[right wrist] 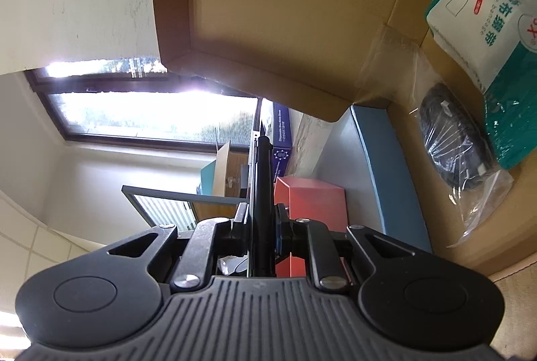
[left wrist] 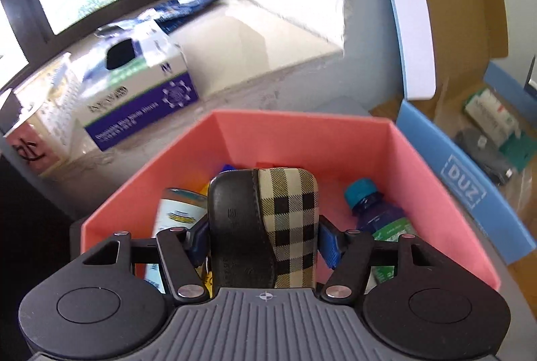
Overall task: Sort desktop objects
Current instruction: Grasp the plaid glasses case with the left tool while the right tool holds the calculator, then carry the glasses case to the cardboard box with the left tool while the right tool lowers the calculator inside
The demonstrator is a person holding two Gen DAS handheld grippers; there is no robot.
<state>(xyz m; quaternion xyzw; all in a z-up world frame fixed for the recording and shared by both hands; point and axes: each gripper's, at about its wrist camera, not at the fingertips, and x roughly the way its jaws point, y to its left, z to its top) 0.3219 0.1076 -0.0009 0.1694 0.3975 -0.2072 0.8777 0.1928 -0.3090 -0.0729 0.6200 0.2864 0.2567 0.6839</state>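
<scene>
My left gripper (left wrist: 263, 235) is shut on a plaid and black glasses case (left wrist: 265, 226) and holds it over the pink bin (left wrist: 302, 132). In the bin lie a blue-capped bottle (left wrist: 372, 210) and a white tube (left wrist: 174, 213). My right gripper (right wrist: 261, 226) is shut on a thin black flat object (right wrist: 263, 193), seen edge-on, held beside the open cardboard box (right wrist: 285, 8). In that box lie a bagged black cable (right wrist: 453, 139) and a green and white bandage packet (right wrist: 486, 25).
A purple and white glove box (left wrist: 134, 92) and other cartons stand left of the pink bin by the window sill. The blue-edged cardboard box (left wrist: 466, 179) stands to the bin's right. The pink bin (right wrist: 312, 199) also shows in the right wrist view.
</scene>
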